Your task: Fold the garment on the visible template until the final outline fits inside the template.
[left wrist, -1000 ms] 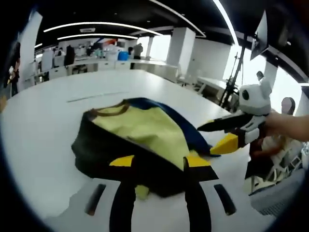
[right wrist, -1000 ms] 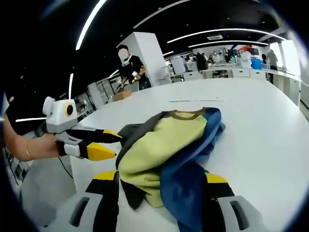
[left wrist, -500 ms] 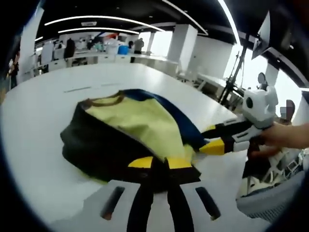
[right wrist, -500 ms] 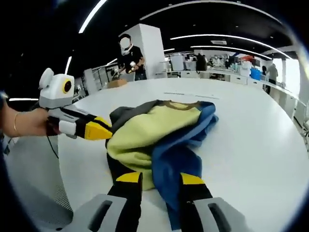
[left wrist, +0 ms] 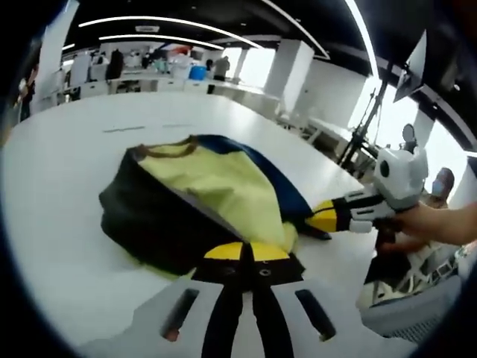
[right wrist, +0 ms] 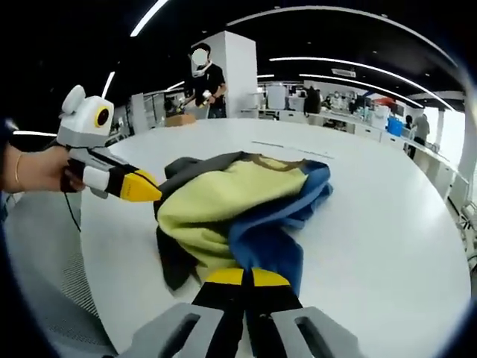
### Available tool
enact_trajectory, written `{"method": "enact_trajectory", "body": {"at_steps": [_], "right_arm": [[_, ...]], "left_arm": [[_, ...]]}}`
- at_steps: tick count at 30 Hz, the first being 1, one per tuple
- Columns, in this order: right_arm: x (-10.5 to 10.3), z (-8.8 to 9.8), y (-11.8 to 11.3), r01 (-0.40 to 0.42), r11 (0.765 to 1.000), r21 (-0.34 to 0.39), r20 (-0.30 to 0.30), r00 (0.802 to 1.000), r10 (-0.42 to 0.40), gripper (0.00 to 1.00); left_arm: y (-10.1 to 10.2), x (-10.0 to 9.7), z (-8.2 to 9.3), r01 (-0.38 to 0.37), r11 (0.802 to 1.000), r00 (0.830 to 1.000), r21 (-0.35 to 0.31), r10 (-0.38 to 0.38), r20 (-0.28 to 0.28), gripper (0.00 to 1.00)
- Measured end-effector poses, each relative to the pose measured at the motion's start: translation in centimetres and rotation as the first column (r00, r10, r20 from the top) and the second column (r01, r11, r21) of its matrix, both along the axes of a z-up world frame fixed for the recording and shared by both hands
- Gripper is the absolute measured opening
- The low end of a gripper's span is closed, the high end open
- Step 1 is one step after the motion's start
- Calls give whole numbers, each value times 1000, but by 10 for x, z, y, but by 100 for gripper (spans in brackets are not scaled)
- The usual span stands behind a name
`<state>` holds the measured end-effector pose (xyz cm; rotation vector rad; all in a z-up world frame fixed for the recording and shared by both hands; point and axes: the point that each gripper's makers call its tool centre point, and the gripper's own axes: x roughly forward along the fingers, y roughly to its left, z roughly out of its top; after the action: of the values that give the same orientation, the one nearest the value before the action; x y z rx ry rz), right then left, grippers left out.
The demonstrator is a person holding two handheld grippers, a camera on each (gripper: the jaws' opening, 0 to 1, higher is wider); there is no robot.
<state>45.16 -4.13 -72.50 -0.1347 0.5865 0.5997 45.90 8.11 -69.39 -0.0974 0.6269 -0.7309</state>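
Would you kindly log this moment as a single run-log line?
garment: bunched on white table, not yet folded flat | left gripper: shut on garment's near edge | right gripper: shut on garment's blue part

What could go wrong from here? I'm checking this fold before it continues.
1. Both grippers' jaws look shut on the near hem of the garment, left and right; each may pinch several bunched layers, dragging the heap.
2. The garment lies near the white table's edge; pulling toward the person could slide it off.
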Motion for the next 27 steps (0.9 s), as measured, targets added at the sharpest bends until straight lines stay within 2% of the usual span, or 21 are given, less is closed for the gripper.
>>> {"method": "enact_trajectory", "body": {"at_steps": [6, 9, 12, 15, 20, 23, 27], "right_arm": [[4, 15, -3, -4, 1000, 11, 9, 1000, 3, 0], [5, 20, -7, 33, 999, 32, -35, 999, -32, 0], [8, 26, -12, 39, 999, 37, -33, 999, -38, 0], [10, 34, -17, 56, 997, 49, -32, 998, -54, 0], [16, 48, -30, 109, 991, 80, -26, 994, -108, 0], [19, 55, -39, 132, 988, 77, -21, 991, -131, 0], [22, 59, -51, 160, 984, 75, -26, 987, -158, 0]], "left_arm": [[14, 1, 15, -26, 1000, 999, -15, 26, 19, 0], [23, 3, 23, -51, 998, 998, -24, 51, 28, 0], [37, 7, 33, -86, 996, 995, -29, 87, 45, 0], [52, 11, 41, -111, 994, 991, -7, 111, 74, 0], [84, 22, 52, -188, 982, 977, 9, 186, 105, 0], [105, 30, 51, -252, 968, 964, -15, 253, 86, 0], [127, 35, 49, -303, 953, 950, 15, 300, 90, 0]]}}
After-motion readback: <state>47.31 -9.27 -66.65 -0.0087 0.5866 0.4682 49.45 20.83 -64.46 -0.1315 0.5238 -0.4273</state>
